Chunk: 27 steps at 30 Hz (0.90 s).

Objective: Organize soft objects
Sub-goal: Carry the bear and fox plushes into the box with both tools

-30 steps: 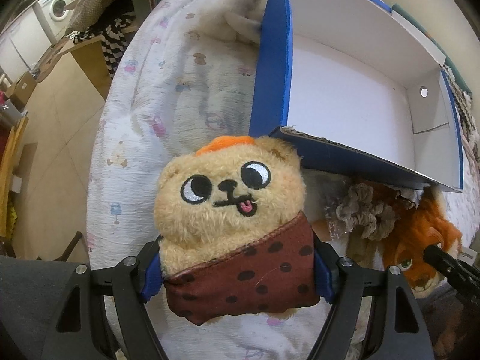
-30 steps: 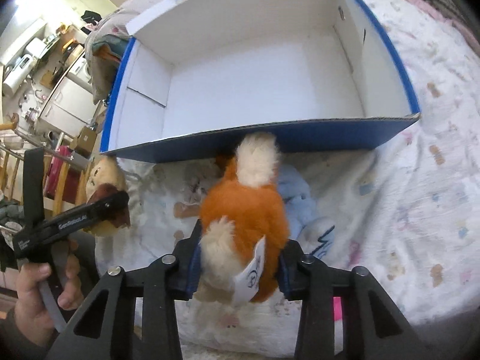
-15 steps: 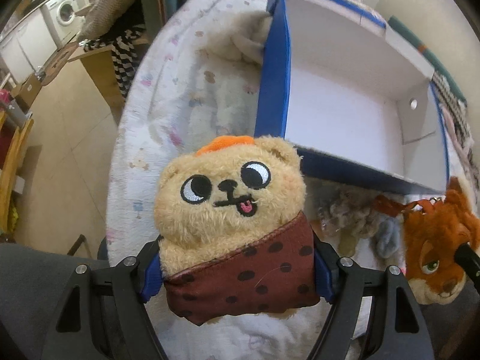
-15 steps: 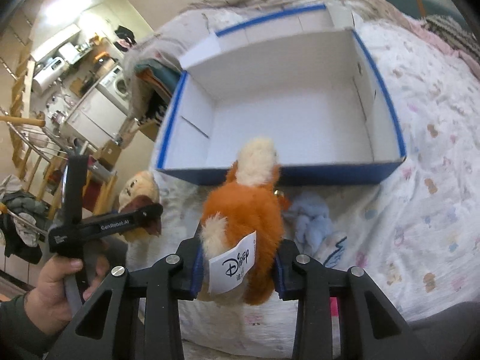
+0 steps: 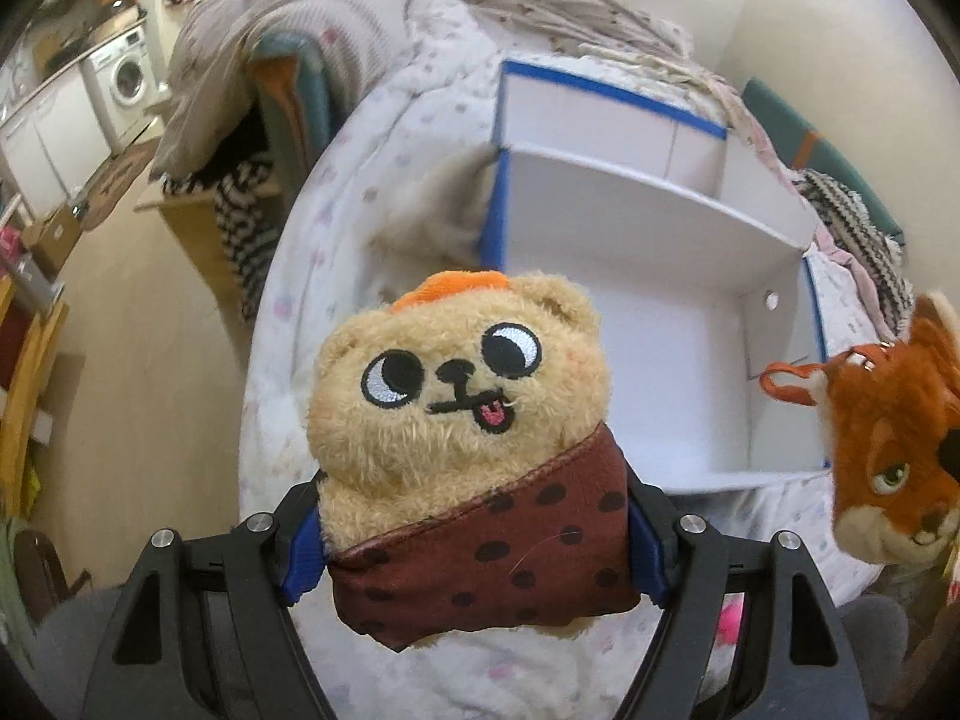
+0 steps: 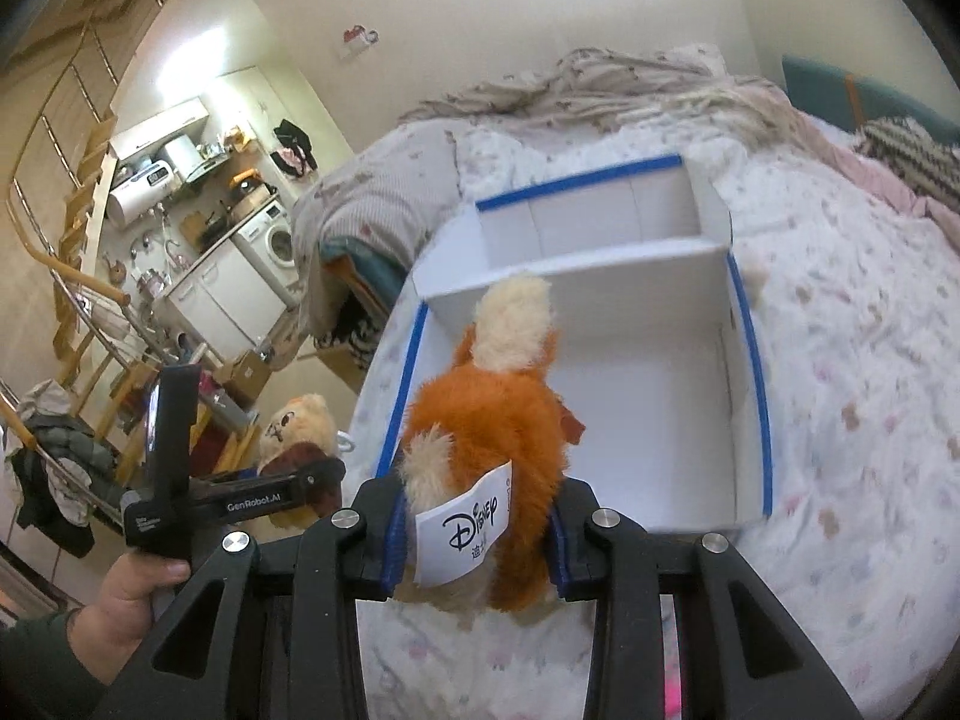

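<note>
My left gripper [image 5: 474, 546] is shut on a tan bear plush [image 5: 456, 372] in a brown dotted wrap, its blue pads pressing both sides. That bear [image 6: 297, 426] also shows at the left of the right wrist view, held by the other handle. My right gripper [image 6: 474, 540] is shut on an orange fox plush [image 6: 486, 414] with a cream tail tip and a white label. The fox's face [image 5: 894, 426] appears at the right edge of the left wrist view. Both toys hang above the near side of a white box with blue edges [image 5: 648, 252] [image 6: 750, 354] on the bed.
The box has an inner divider wall [image 6: 576, 276] and lies on a white patterned quilt [image 6: 858, 396]. A cream plush [image 5: 438, 210] lies against the box's outer left wall. Crumpled blankets [image 5: 288, 36] sit behind it. A person's hand [image 6: 126, 594] grips the left handle.
Both grippers have risen with their plush toys, so the box now sits lower and farther off. The toys on the quilt by the box's near wall have dropped out of view.
</note>
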Each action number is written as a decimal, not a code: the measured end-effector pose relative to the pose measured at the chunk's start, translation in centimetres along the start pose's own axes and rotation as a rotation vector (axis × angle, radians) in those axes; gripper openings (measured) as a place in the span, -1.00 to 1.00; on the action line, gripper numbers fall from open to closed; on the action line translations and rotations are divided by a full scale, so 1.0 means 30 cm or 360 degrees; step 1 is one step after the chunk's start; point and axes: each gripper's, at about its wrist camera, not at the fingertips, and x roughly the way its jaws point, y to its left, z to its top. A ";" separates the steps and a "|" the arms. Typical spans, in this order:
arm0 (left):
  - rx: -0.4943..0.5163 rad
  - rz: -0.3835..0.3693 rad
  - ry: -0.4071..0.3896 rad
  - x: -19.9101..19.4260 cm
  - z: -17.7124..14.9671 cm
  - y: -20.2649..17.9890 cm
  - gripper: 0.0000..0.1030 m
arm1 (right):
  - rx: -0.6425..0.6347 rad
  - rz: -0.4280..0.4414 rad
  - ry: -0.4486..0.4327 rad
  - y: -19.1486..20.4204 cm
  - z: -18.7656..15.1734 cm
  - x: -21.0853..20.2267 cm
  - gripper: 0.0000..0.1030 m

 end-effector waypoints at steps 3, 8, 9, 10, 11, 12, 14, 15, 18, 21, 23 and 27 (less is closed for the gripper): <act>0.0039 -0.0006 -0.0013 0.013 0.041 -0.045 0.48 | 0.0039 0.0021 -0.0012 -0.024 0.038 0.021 -0.27; 0.0093 -0.0007 0.0008 0.076 0.096 -0.117 0.48 | 0.0082 0.0007 0.0002 -0.080 0.090 0.102 -0.27; 0.0101 -0.0003 0.0014 0.092 0.107 -0.128 0.48 | 0.0086 0.0003 0.0007 -0.094 0.096 0.120 -0.27; 0.0110 -0.0001 0.0018 0.103 0.111 -0.132 0.48 | 0.0089 0.0002 0.0013 -0.107 0.103 0.140 -0.27; 0.0122 0.0003 0.0023 0.119 0.120 -0.144 0.48 | 0.0094 0.0000 0.0019 -0.116 0.107 0.155 -0.27; 0.0134 0.0008 0.0030 0.136 0.129 -0.156 0.48 | 0.0104 0.0001 0.0027 -0.129 0.112 0.174 -0.27; 0.0153 0.0019 0.0041 0.169 0.142 -0.175 0.48 | 0.0122 0.0000 0.0042 -0.146 0.119 0.208 -0.27; 0.0163 0.0025 0.0048 0.189 0.149 -0.185 0.48 | 0.0127 -0.0002 0.0048 -0.156 0.122 0.226 -0.27; 0.0185 0.0039 0.0061 0.235 0.163 -0.202 0.48 | 0.0139 -0.0003 0.0070 -0.176 0.129 0.273 -0.27; 0.0205 0.0056 0.0078 0.286 0.176 -0.221 0.48 | 0.0149 -0.0013 0.0084 -0.202 0.130 0.314 -0.27; 0.0210 0.0055 0.0091 0.317 0.182 -0.229 0.48 | 0.0151 -0.0033 0.0099 -0.223 0.129 0.344 -0.27; 0.0230 0.0073 0.0098 0.364 0.193 -0.246 0.48 | 0.0167 -0.0040 0.0125 -0.255 0.132 0.391 -0.27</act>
